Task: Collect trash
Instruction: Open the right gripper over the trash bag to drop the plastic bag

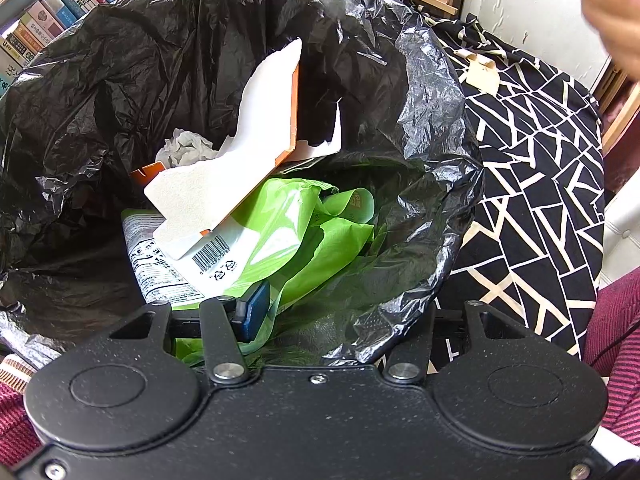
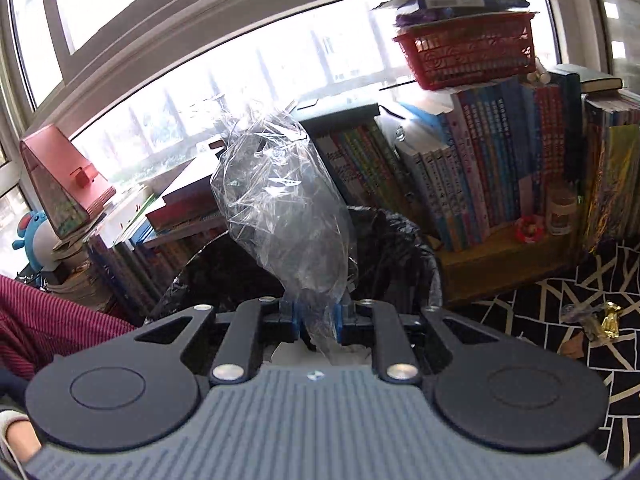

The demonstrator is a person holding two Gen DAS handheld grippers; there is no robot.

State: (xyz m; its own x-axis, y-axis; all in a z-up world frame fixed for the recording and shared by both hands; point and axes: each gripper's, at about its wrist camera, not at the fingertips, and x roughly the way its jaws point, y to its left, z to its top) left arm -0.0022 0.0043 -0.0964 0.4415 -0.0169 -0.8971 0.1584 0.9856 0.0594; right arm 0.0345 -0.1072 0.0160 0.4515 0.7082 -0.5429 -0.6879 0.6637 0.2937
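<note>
— Above the black bin bag's (image 2: 400,248) far rim, we record the right gripper (image 2: 318,326) clamped on a crumpled clear plastic wrapper (image 2: 280,200), held upright.

— And the left gripper (image 1: 340,312)?

— We see its one visible finger (image 1: 252,312) inside the bag's near rim; the other is hidden, so we cannot tell its state. A green bag (image 1: 304,240) and torn white card (image 1: 240,160) lie inside.

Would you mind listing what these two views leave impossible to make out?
- Left wrist: the left gripper has one pad in view; black trash bag hides the other.
- Left wrist: bag's bottom, buried under green wrapper.
- Right wrist: clear plastic wrap in the right gripper hides any contents.
</note>
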